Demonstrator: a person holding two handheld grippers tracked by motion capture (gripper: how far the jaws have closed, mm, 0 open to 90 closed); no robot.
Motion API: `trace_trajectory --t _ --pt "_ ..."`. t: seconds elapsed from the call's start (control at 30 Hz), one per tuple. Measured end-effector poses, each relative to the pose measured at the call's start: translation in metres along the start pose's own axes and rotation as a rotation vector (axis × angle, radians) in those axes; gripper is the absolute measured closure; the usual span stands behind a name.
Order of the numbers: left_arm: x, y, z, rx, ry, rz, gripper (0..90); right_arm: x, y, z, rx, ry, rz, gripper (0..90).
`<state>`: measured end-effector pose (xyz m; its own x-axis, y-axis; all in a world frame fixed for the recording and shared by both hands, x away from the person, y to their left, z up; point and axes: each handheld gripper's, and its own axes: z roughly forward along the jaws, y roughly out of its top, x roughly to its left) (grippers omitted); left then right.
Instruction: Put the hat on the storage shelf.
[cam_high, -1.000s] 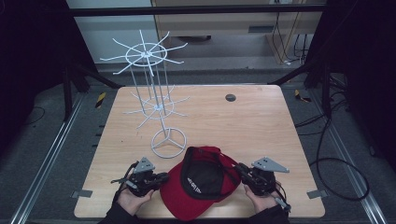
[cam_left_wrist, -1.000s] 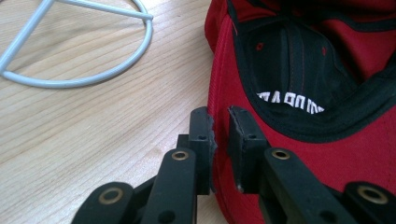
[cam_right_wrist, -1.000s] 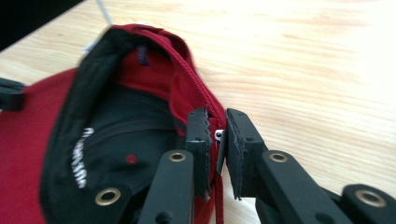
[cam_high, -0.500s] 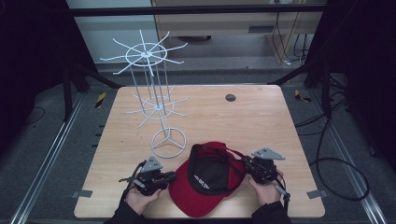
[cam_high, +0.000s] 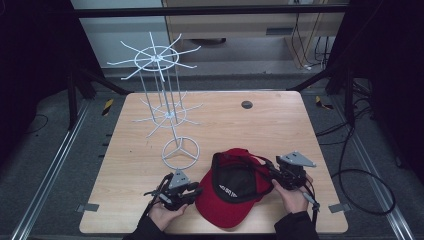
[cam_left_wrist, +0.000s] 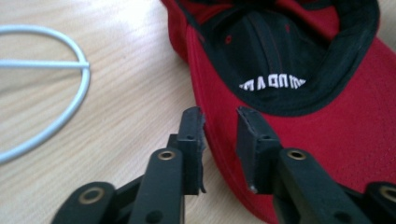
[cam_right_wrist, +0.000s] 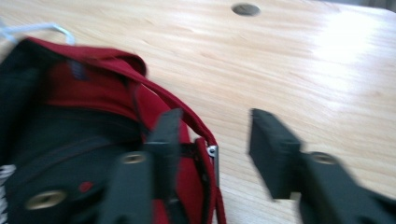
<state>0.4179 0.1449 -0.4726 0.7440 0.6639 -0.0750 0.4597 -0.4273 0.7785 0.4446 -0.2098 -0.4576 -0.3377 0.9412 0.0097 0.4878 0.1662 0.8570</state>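
Release of a red fabric baseball cap with a black lining is the step in hand: the cap lies upside down, opening upward, on the near middle of the light wooden desk, just beside the ring-shaped foot of a white wire display rack with radiating hooks. The left gripper sits at the edge of the brim, which passes between its jaws in the left gripper view; these have just been opening, stand narrowly apart, and their pads appear clear of the cloth. The right gripper is at the strap side of the cap; its jaws have just been opening and now stand wide, one over the lining, the other over bare desk, with the red adjuster strap and its small metal buckle between them, unpressed. The next move probably calls for drawing both grippers back without dragging the cap, or regripping it to carry it to a hook. Compared with one second earlier, the cap lies farther up the desk and nearer the rack's foot, and both hands have advanced with it.
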Motion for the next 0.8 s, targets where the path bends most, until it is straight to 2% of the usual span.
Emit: trace_trajectory --t 0.03,0.1,0.13,0.2,0.33,0.4,0.43,0.5,0.53,0.57,0.6,0.63,0.67,0.7,0.77,0.8 --pt "0.001 0.001 0.0 0.002 0.007 0.004 67.5 -0.001 0.001 -0.008 -0.016 0.028 0.001 41.3" --pt "0.001 0.001 0.001 0.001 0.015 0.004 67.1 -0.001 0.0 -0.013 -0.023 0.034 0.0 41.1" --pt "0.001 0.001 0.002 0.005 0.02 0.008 67.0 -0.001 -0.004 -0.02 -0.014 0.062 0.001 37.8" --pt "0.002 0.001 0.004 0.007 0.033 0.012 67.2 0.0 -0.007 -0.024 -0.016 0.065 -0.002 36.4" --pt "0.002 0.0 0.007 0.015 0.03 0.007 71.9 0.003 -0.018 -0.033 0.019 0.084 -0.003 32.3" --pt "0.0 0.0 0.008 0.017 0.041 0.014 73.2 0.002 -0.023 -0.033 0.047 0.09 0.015 31.8" --pt "0.0 0.0 0.008 0.015 0.041 0.014 73.6 0.003 -0.028 -0.03 0.077 0.096 0.034 32.4" --pt "0.001 -0.001 0.008 0.019 0.04 0.004 73.9 0.002 -0.031 -0.029 0.09 0.098 0.033 33.5" --pt "0.0 -0.001 0.008 0.022 0.046 0.001 74.5 0.002 -0.035 -0.025 0.121 0.116 0.056 38.2" --pt "0.0 -0.002 0.008 0.023 0.051 0.001 74.5 0.002 -0.035 -0.025 0.121 0.116 0.056 38.2" --pt "0.001 -0.002 0.009 0.024 0.052 -0.005 74.7 0.002 -0.037 -0.022 0.162 0.14 0.081 46.3" --pt "0.001 -0.002 0.009 0.024 0.052 -0.005 74.8 0.002 -0.037 -0.022 0.162 0.14 0.081 46.3" --pt "0.001 -0.002 0.009 0.023 0.053 -0.007 74.8 0.001 -0.038 -0.02 0.184 0.152 0.093 52.6" --pt "0.001 -0.003 0.009 0.024 0.052 -0.01 75.0 0.0 -0.038 -0.019 0.2 0.169 0.105 70.0" --pt "0.002 -0.002 0.009 0.021 0.045 -0.019 75.3 0.0 -0.036 -0.019 0.205 0.185 0.108 83.7" --pt "0.002 -0.002 0.009 0.021 0.045 -0.019 75.6 0.0 -0.034 -0.02 0.196 0.198 0.109 83.7"
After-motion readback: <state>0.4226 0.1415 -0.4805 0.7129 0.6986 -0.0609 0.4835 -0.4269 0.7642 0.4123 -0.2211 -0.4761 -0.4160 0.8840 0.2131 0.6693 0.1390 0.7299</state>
